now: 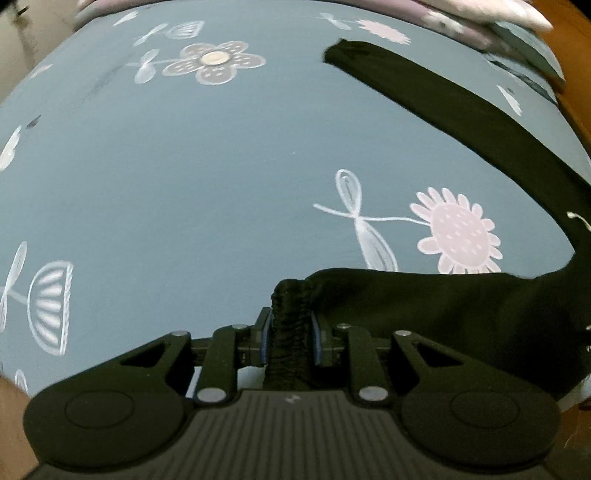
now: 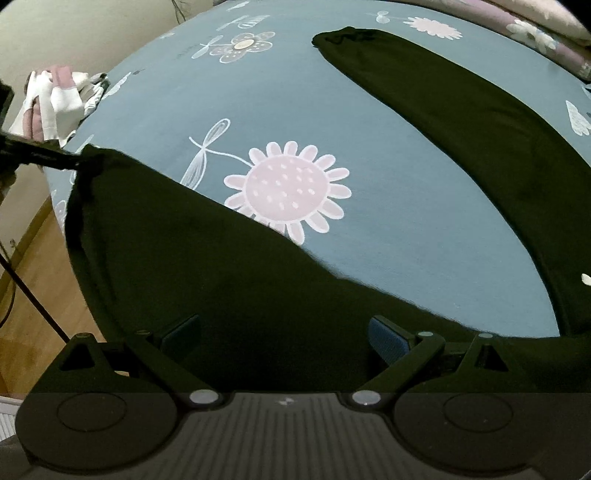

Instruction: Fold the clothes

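- The black trousers lie spread on the blue flowered bedsheet, their two legs splayed in a V: one leg runs toward the far edge by the pillows, the other along the near edge.
- The left gripper is clenched on the near leg's gathered, ribbed cuff at the near-left part of the bed.
- The right gripper stands released, fingers wide, over black cloth at the near edge (whether it touches the fabric is hard to tell).
- The cloth looks soft, light and limp, so it should drape and slide easily; the elastic cuffs and the waistband probably give the firmest hold.
- The far leg's long axis slants from near right to far left, ending in its cuff.
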Motion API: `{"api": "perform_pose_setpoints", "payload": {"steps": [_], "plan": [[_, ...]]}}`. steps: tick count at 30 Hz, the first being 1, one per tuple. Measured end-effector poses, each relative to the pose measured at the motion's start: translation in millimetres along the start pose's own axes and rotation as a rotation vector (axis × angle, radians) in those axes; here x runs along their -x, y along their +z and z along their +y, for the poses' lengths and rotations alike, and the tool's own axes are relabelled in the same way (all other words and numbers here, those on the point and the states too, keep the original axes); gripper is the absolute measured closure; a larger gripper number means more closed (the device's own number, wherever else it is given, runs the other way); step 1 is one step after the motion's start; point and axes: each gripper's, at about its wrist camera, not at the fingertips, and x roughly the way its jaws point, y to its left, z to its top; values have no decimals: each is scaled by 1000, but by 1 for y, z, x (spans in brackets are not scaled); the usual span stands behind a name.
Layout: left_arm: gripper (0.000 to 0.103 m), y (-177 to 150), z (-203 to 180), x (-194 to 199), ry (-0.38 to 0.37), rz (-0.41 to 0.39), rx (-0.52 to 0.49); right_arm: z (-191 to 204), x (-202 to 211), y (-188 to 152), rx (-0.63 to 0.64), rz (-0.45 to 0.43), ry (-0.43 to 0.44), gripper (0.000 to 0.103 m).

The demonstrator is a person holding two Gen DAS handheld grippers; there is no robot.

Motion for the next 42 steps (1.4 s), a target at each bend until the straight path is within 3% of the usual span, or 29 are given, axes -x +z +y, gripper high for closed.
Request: {"api": "perform_pose_setpoints", "payload": {"steps": [6,11,13,17,19,22,32,35,36,38,42], "plan": [[84,-17,8,10,14,0,86,-4,2,-2,-18,4,-10,4],[83,-19,11,1,28,11,97,-5,-1,-3,-29,15,-18,4],[77,-16,12,-3,42,7,102,-6,-1,-4,-32,17,-21,4],[77,-8,14,-10,70,-1,111,-5,-1,-5,-35,25,-21,4],[71,-9,17,-8,72,-14,135,-4,-1,-5,-35,28,-19,4],[62,-18,22,0,58,-17,185,-4,-2,-6,-36,30,-14,4],[61,-77,21,-32,21,99,320,-5,2,-9,-53,37,-15,4],[70,-84,12,-43,61,109,281,-7,4,-11,-55,42,-23,4],[84,-83,8,-43,81,116,253,-8,5,-13,-57,46,-26,4],[85,-82,1,-44,118,129,200,-10,7,-16,-60,52,-31,4],[84,-83,4,-37,143,161,193,-15,14,-26,-69,73,-37,4]]}}
